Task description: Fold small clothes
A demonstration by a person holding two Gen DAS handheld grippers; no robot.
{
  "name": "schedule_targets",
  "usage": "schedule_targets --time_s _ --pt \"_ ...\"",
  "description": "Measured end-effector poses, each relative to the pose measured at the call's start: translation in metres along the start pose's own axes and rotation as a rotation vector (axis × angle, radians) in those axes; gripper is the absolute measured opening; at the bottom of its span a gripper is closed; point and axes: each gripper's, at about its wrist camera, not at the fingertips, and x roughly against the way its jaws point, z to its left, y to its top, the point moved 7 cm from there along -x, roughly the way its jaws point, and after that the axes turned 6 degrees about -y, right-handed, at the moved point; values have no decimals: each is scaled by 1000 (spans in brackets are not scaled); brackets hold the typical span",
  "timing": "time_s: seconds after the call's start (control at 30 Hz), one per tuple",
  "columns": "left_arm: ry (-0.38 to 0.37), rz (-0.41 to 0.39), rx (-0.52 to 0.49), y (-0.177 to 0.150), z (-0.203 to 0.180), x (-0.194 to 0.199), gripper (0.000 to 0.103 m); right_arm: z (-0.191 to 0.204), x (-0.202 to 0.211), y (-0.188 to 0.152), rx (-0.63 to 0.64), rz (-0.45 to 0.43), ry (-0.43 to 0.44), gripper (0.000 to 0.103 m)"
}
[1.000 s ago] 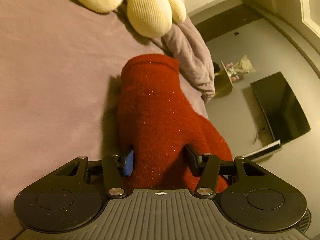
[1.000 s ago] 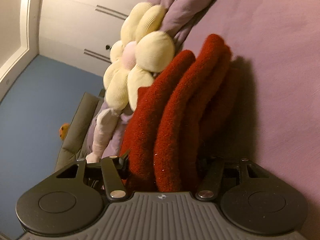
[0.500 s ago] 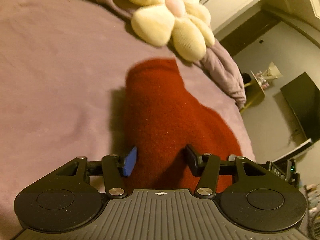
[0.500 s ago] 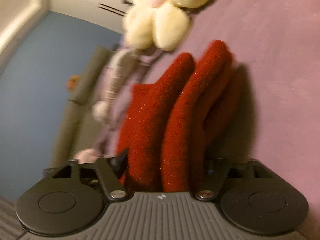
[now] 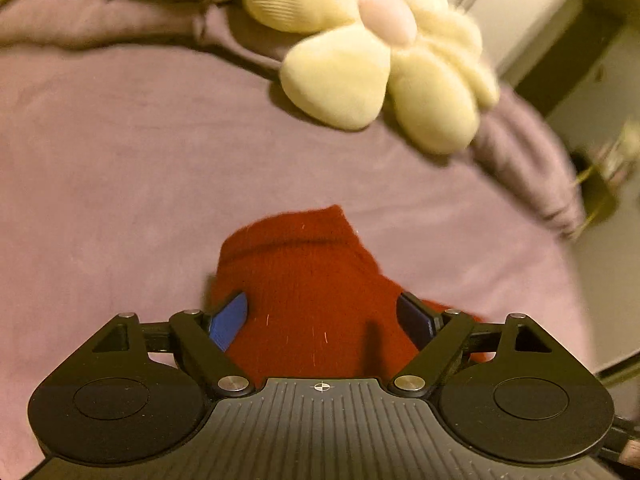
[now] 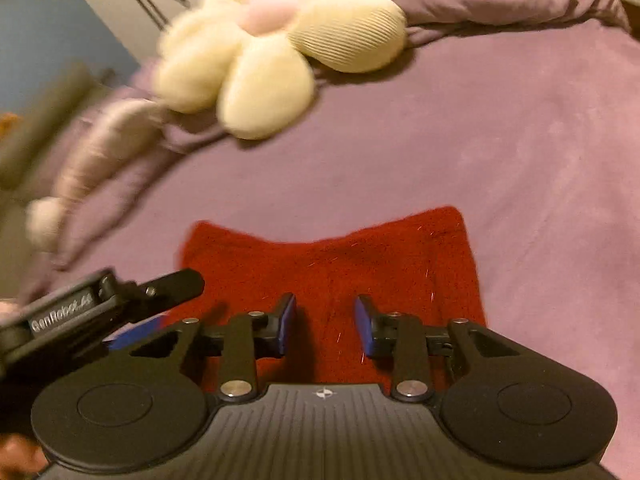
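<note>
The left hand-held gripper (image 6: 120, 308) bears a blurred label, seemingly "GenRobot".

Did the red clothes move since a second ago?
Yes. The red garment was bunched upright between the right gripper's jaws, reaching up beside the flower pillow. Now it lies flat on the purple bedspread, well below the pillow.

The red fuzzy garment (image 6: 360, 276) lay flat on the purple bed cover (image 6: 520, 160). It was soft and knitted, with tiny shiny threads in it. Seen from the right wrist, it spread wide, with two corners sticking up at the far edge and a dip between them. Seen from the left wrist (image 5: 304, 280), it looked narrower, with one rounded far end.
</note>
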Motion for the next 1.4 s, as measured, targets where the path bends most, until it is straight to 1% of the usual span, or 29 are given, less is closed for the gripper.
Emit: schedule_targets --time_s 0.03,0.07,0.1,0.13,0.17,0.27,0.33,0.43,0.47,0.53,0.6,0.63,0.7,0.73,0.77,0.83,0.9,0.93,1.0,1.03,1.07,1.13,1.17,1.2,1.27,1.3,1.33,1.37,1.4 --pt "59 17 -49 0 -3 -13 87 -2 -9 2 6 1 -28 31" --pt "100 33 -82 -2 -3 -22 87 -5 -17 4 5 8 -41 31" --pt "124 54 -106 -4 -3 -34 87 -9 -23 7 0 7 -49 30" --pt "134 82 -107 -7 -2 -45 89 -13 -27 8 -1 -1 -50 30" --pt "142 97 -95 -9 1 -52 94 -18 -33 10 1 -6 -49 30" --pt "151 117 -62 -10 11 -65 100 -24 -48 11 3 -28 -24 31" --pt "152 124 -37 -8 16 -70 102 -19 -55 11 29 -57 -33 32" --pt "134 110 -7 -12 22 -63 103 -8 -58 13 79 -102 -39 35" --pt "122 106 0 -13 24 -57 103 -8 -55 13 72 -111 -25 38" --pt "69 103 42 -17 31 -35 101 -12 -38 8 41 -117 19 38" --pt "-20 77 46 -30 35 0 101 -21 -6 -5 8 -125 63 44" --pt "-62 57 30 -42 35 20 101 -27 12 -15 -6 -139 91 55" --pt "-115 28 15 -71 40 61 101 -43 50 -49 -50 -177 160 66" --pt "-126 27 9 -90 42 79 101 -53 65 -67 -75 -178 165 71" --pt "-124 24 12 -110 46 97 101 -64 76 -86 -106 -169 174 71" --pt "-107 16 10 -141 51 124 101 -84 90 -124 -207 -121 195 71" --pt "-60 23 -8 -169 55 141 101 -96 97 -151 -294 -86 239 71" --pt "-50 29 -15 -178 53 145 101 -99 98 -160 -338 -75 277 70" --pt "-56 77 -36 -188 46 140 101 -99 95 -168 -424 -50 344 68" --pt "-39 86 -39 -191 44 135 101 -97 93 -168 -450 -43 367 64" --pt "-16 98 -47 -194 43 130 101 -94 92 -168 -471 -40 380 58" --pt "28 114 -41 -194 41 121 101 -87 88 -163 -468 -42 370 53" --pt "40 105 -26 -193 43 120 101 -84 85 -163 -457 -42 343 49" --pt "47 102 -5 -192 46 120 101 -81 82 -162 -444 -40 318 47" --pt "51 104 40 -190 50 120 101 -75 82 -160 -424 -44 304 37" --pt "49 100 50 -189 50 120 101 -74 83 -159 -422 -44 305 34" --pt "52 100 50 -189 50 123 101 -73 84 -158 -423 -46 310 28" --pt "61 99 44 -187 51 124 101 -72 86 -158 -424 -49 316 25" --pt "67 94 37 -187 51 125 101 -72 87 -157 -426 -51 322 25"
